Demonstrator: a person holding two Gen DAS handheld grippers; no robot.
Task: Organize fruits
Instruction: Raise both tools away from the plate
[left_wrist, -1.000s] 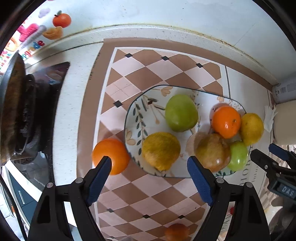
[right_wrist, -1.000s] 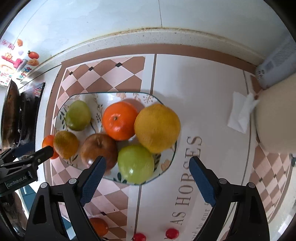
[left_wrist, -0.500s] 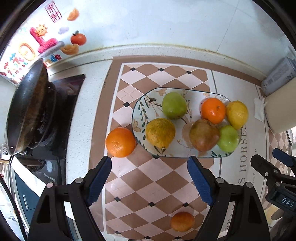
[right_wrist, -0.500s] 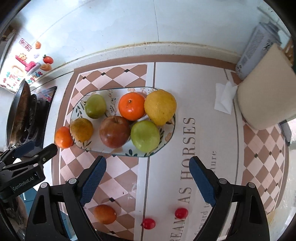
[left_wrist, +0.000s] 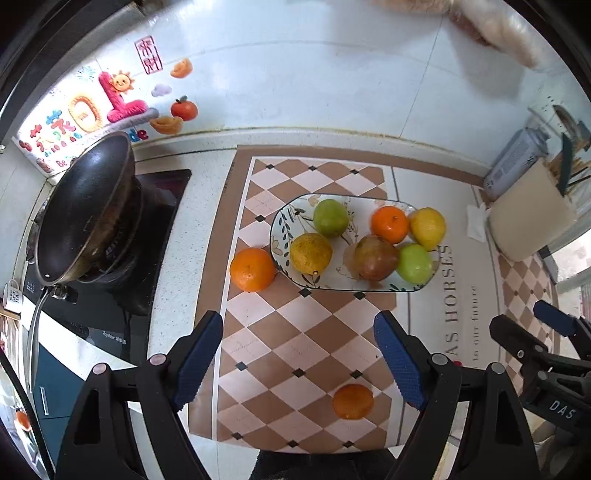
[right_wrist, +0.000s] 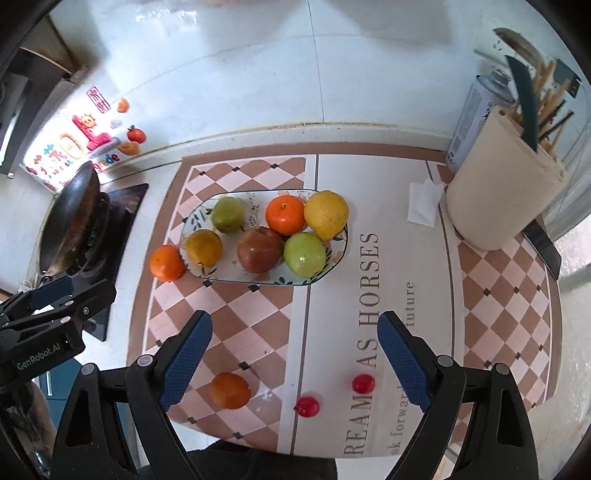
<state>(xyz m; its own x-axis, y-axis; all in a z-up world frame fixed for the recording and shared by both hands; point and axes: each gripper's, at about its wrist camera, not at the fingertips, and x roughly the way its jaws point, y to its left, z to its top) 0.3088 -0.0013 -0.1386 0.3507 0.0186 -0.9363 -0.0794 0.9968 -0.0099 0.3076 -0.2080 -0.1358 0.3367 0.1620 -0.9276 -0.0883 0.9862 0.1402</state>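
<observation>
Both grippers pulled back and up, plate (left_wrist: 280, 225) now well ahead of the fingers. Left gripper (left_wrist: 297, 356) and right gripper (right_wrist: 293, 356) jaws apart, empty. Six fruits plated; orange (left_wrist: 252, 269) touching its rim, tangerine (left_wrist: 352, 401) between left fingers, two cherry tomatoes (right_wrist: 307, 406) still loose.

black wok (left_wrist: 86, 206) on stove, beige holder (right_wrist: 502, 199)

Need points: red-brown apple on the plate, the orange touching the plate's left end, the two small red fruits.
red-brown apple (right_wrist: 259, 249), right wrist view, top skin.
orange (right_wrist: 167, 262), right wrist view, middle.
small red fruits (right_wrist: 363, 383), right wrist view, right one's centre.
</observation>
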